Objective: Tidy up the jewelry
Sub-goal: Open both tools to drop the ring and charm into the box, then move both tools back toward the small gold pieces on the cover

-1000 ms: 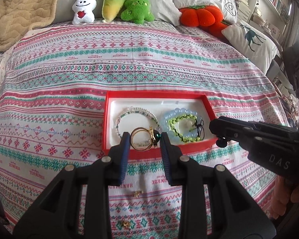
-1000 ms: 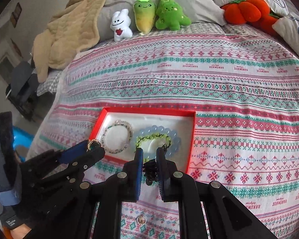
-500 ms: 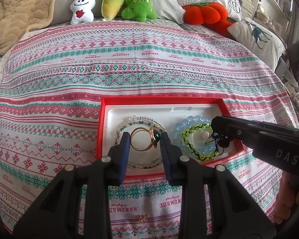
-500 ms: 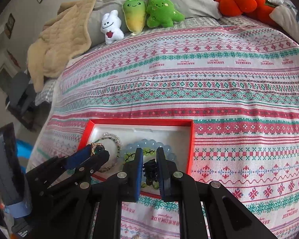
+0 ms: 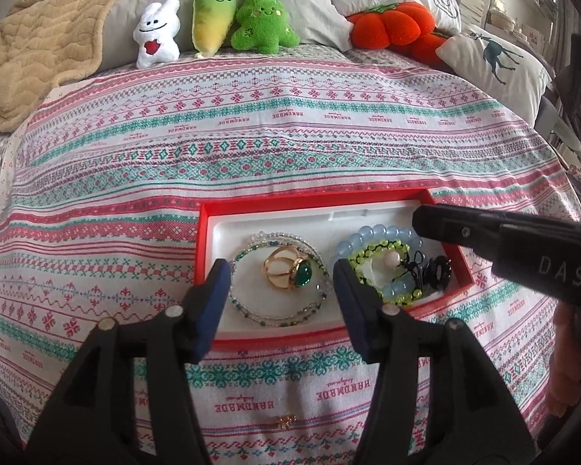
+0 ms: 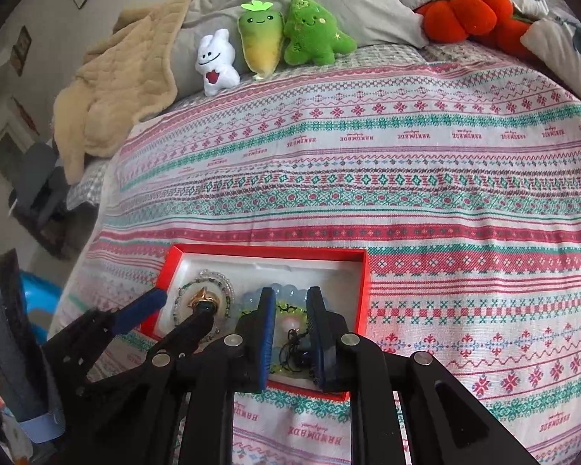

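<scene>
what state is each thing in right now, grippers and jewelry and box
left gripper: jaws just opened, gold ring released
gold ring: lying in box, inside beaded bracelet
right gripper: slightly open over black piece
red box: open, lidless

The wide middle band of the patterned pink and teal bedspread (image 5: pixel 251 124) is left bare, above the shallow red box with a white liner (image 5: pixel 201 240). The upper edge is blocked by a row of small plush toys (image 5: pixel 217 19), grey pillows and a beige quilted blanket (image 5: pixel 38 38) at upper left. The box's lower right corner is crowded by the right gripper (image 5: pixel 426 224).
</scene>
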A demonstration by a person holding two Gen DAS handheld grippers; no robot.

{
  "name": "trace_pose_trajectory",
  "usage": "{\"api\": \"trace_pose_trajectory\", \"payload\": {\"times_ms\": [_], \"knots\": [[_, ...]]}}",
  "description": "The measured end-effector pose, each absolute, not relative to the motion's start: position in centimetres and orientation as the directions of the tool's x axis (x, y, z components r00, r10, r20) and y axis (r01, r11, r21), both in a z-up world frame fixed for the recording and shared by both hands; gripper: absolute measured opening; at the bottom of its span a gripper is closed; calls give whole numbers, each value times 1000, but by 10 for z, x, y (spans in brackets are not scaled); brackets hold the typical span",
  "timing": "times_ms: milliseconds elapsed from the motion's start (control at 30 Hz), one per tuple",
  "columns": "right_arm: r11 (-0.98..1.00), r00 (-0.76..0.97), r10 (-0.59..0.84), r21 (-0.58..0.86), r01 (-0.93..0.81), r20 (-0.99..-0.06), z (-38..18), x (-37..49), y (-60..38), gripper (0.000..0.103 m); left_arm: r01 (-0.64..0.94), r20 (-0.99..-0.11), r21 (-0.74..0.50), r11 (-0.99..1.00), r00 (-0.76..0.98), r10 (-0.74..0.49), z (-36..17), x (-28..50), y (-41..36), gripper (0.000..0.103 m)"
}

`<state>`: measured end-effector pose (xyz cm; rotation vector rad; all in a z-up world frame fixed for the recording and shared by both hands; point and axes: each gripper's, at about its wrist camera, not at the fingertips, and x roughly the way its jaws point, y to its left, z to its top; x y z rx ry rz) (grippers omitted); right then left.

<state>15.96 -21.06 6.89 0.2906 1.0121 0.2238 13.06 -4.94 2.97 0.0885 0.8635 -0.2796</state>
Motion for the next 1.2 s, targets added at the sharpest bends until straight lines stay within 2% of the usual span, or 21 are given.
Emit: {"api": "trace_pose_trajectory", "payload": {"times_ms": [367, 500, 567, 600, 633, 667, 867, 1200], "knots": [[949, 524, 302, 304, -84, -797, 88, 134, -212, 18, 271, -789, -24, 962, 586, -184, 40, 99, -34, 73], [953, 517, 298, 285, -107, -803, 94, 123, -206, 23, 257, -806, -44, 965, 561, -186, 42, 88, -26, 77], [954, 517, 296, 273, -123, -803, 97, 117, -201, 31, 250, -815, -63, 966, 546, -194, 43, 84, -21, 78], [955, 519, 293, 266, -128, -803, 98, 114, -199, 54, 247, -817, -71, 966, 542, -199, 44, 82, -20, 80], [958, 527, 287, 256, -132, -800, 99, 110, -197, 71, 245, -819, -80, 966, 537, -204, 44, 80, -17, 81], [959, 538, 281, 247, -135, -795, 100, 107, -196, 73, 243, -821, -88, 966, 532, -209, 43, 78, -15, 81], [964, 523, 263, 204, -169, -811, 99, 92, -188, 74, 239, -841, -139, 961, 483, -242, 37, 66, -3, 82], [964, 466, 253, 178, -199, -848, 74, 63, -190, 79, 256, -868, -139, 957, 434, -242, 11, 43, 14, 82]]}}
